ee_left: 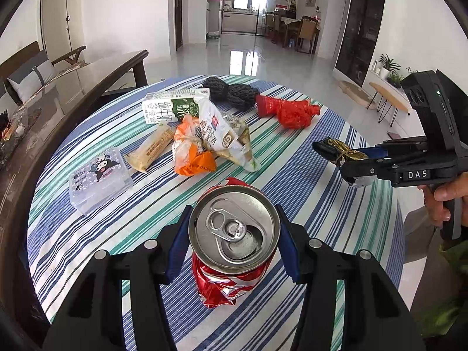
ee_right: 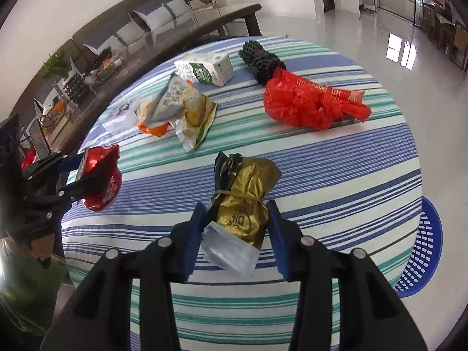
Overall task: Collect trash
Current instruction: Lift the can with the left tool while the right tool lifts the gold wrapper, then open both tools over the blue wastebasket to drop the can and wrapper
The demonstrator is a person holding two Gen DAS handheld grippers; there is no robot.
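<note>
Left claw point(ee_left: 234, 231) pinches the crushed red can point(ee_left: 231, 239), lifted over the near surface point(ee_left: 336, 204). Right claw point(ee_right: 237, 228) pinches a gold wrapper point(ee_right: 242, 204). Blue basket point(ee_right: 424, 251) low right: carry both there level, grips firm.

A striped tablecloth point(ee_left: 336, 204) covers the table, beside a dark wooden bench point(ee_left: 96, 79) with a grey cushion point(ee_left: 32, 77).

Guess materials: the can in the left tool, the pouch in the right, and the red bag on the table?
Crushed can: thin aluminium, going by the shiny silver lid, pull tab and creased red wall.
Gold pouch: probably metallised plastic film; glossy gold crinkles, silver inner face.
Red bag: thin plastic film, translucent, sharply wrinkled.
</note>
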